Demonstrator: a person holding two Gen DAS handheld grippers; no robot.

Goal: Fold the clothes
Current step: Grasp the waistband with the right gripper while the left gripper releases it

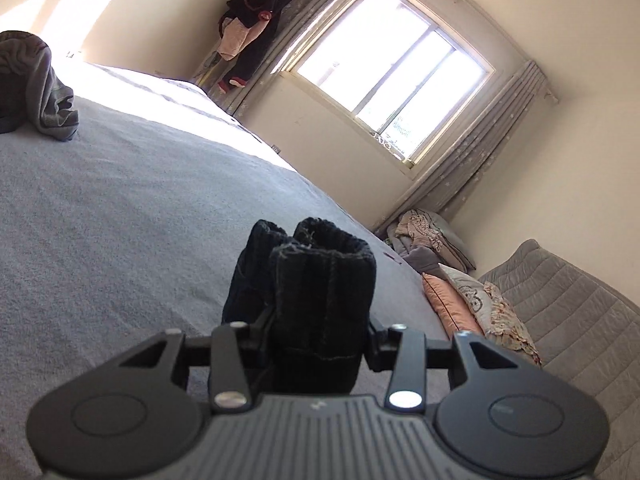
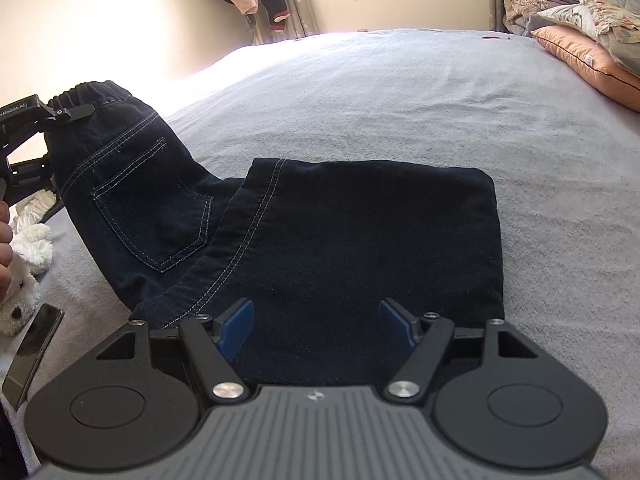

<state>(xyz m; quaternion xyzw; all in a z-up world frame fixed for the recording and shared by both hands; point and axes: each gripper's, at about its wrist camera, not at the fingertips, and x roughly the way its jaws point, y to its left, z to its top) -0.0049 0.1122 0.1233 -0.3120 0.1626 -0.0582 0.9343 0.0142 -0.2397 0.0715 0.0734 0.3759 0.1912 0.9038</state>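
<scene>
Right wrist view, from left to right: at the far left edge the left gripper [image 2: 60,114] reaches in, its black fingers clamped on the elastic waistband of a pair of dark blue jeans [image 2: 320,236] and holding that end raised off the bed. Part of a hand [image 2: 5,240] shows just below it at the frame edge. Under the hand lies a white plush toy [image 2: 28,248], and nearer still a dark phone [image 2: 32,354] rests flat on the grey bedspread [image 2: 400,92]. The jeans run from the lifted waistband, with a stitched back pocket facing the camera, down to the folded leg section that lies flat in the middle of the bed. The right gripper [image 2: 316,322] hovers over the near edge of that flat section with its blue pads [image 2: 238,326] standing apart, nothing pinched between them. At the far right, a pink pillow [image 2: 592,60] sits at the bed's edge with patterned bedding piled behind it. In the left wrist view, a crumpled grey garment [image 1: 44,92] lies at the far left of the bedspread; in the centre the bunched dark denim waistband fills the space between the closed fingers; to the right a bright window [image 1: 392,76] with grey curtains lights the room.
</scene>
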